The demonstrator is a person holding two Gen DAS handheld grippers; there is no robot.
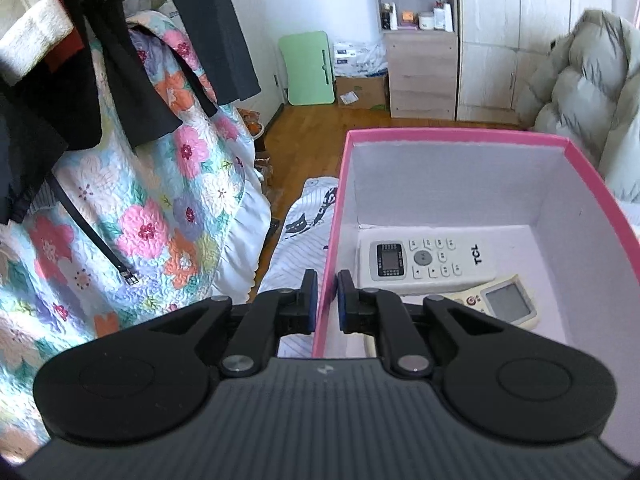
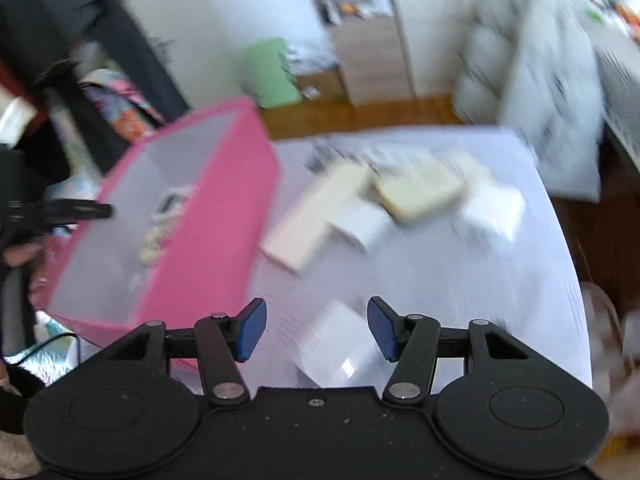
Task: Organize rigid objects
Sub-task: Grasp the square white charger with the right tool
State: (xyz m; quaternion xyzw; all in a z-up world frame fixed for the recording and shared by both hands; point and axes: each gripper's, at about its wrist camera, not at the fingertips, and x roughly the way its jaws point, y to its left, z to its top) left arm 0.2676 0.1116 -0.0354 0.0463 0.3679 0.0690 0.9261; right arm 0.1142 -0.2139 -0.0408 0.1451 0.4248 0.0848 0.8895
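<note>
The left gripper [image 1: 327,300] is closed on the near-left wall of the pink box [image 1: 452,135], one blue pad outside and one inside, pinching the cardboard; in my judgement this grip is there to steady the box while it is filled. The right gripper [image 2: 316,330] stands with its jaws apart and nothing pressed between the pads; a small white box [image 2: 340,354] lies on the bed surface just beyond and below the gap, not held. Inside the pink box, on its floor, lie a white TCL remote control [image 1: 426,261] and, overlapping its near edge, a cream remote with a grey screen [image 1: 502,304]; both rest flat toward the box's near-left part, leaving the far part bare. The pink box sits at the left side of the white bedsheet [image 2: 440,280]. Outside it, toward the sheet's far middle, the right wrist view shows a loose cluster still to be sorted: a long cream box [image 2: 316,220], a beige flat item [image 2: 420,194] lying partly on top of the cluster, and further white blocks beside it; blur prevents closer identification. The task appears partly done: two items stowed, several remaining on the sheet. The small white box nearest the open jaws looks the likeliest next pick.
</note>
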